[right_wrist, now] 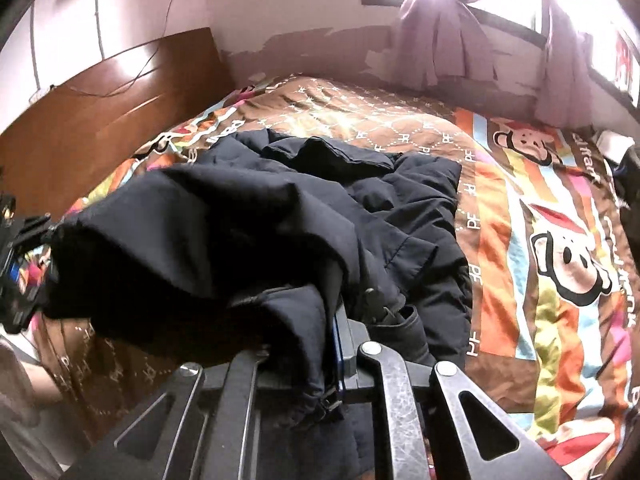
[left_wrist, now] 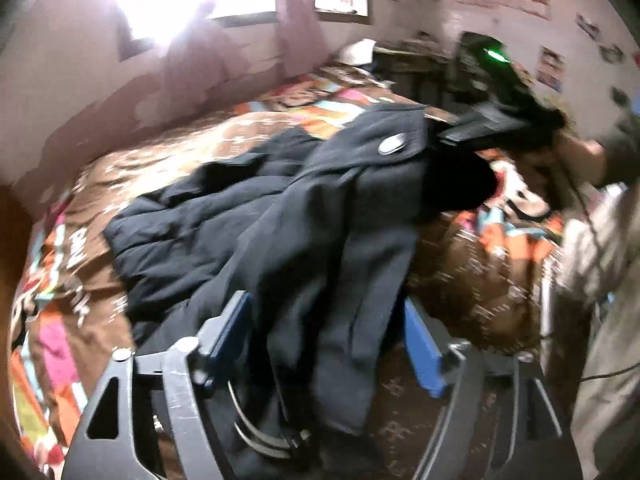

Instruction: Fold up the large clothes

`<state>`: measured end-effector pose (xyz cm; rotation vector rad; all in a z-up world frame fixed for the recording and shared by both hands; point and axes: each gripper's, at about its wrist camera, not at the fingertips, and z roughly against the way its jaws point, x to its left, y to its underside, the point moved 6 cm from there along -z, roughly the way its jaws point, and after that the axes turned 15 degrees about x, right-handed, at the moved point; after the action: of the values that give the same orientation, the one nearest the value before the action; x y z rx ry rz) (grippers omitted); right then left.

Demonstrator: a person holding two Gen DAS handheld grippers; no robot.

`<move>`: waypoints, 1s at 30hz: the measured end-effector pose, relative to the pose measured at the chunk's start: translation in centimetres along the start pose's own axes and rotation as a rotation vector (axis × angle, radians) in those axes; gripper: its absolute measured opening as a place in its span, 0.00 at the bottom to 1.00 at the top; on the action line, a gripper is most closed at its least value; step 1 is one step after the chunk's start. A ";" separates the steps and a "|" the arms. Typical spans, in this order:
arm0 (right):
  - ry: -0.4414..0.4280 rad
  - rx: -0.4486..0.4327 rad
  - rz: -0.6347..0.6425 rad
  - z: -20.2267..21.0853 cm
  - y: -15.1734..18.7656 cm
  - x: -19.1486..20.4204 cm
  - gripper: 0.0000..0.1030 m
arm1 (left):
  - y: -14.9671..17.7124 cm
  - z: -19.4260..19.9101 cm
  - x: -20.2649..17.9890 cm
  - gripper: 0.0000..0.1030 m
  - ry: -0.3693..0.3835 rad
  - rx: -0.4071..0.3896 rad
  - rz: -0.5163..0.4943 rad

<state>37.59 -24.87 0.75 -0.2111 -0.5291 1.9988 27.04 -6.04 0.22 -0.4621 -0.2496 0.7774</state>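
Observation:
A dark navy padded jacket [left_wrist: 248,216] lies crumpled on the bed, with an oval badge [left_wrist: 390,146] on its raised part. My left gripper [left_wrist: 328,320] stands open at the near end; a fold of the jacket drapes loosely between its blue pads [left_wrist: 424,348]. In the left wrist view my right gripper [left_wrist: 444,132] comes in from the upper right and lifts the jacket's edge. The right wrist view shows the right gripper [right_wrist: 340,312] shut on a bunched hem of the jacket [right_wrist: 224,216]. The left gripper [right_wrist: 16,272] shows at that view's left edge.
The bed carries a brown and orange cartoon-monkey duvet [right_wrist: 540,208]. A wooden headboard [right_wrist: 100,120] stands at one end, and a bright window with pink curtains [right_wrist: 440,28] is behind. A person's light clothing [left_wrist: 600,280] is at the bedside. Clutter sits by the far wall [left_wrist: 400,60].

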 end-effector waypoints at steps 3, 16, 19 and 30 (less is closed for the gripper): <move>0.005 -0.001 0.027 0.4 -0.7 0.2 0.11 | 0.1 -1.4 -2.8 0.69 0.063 0.058 -0.067; -0.072 -0.003 -0.030 0.4 -3.9 0.3 0.11 | 2.8 -10.7 -7.3 0.73 -0.405 0.280 -0.257; -0.118 -0.005 -0.067 0.5 -4.5 -0.3 0.11 | 3.8 -12.0 -7.2 0.73 -0.543 0.307 -0.320; -0.131 -0.011 -0.056 0.5 -3.4 -0.9 0.11 | 6.2 -12.4 -5.3 0.29 -0.664 0.317 -0.449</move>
<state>40.56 -24.52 2.67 -0.0711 -0.6225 1.9643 24.27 -9.82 -13.84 0.1690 -0.8048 0.4914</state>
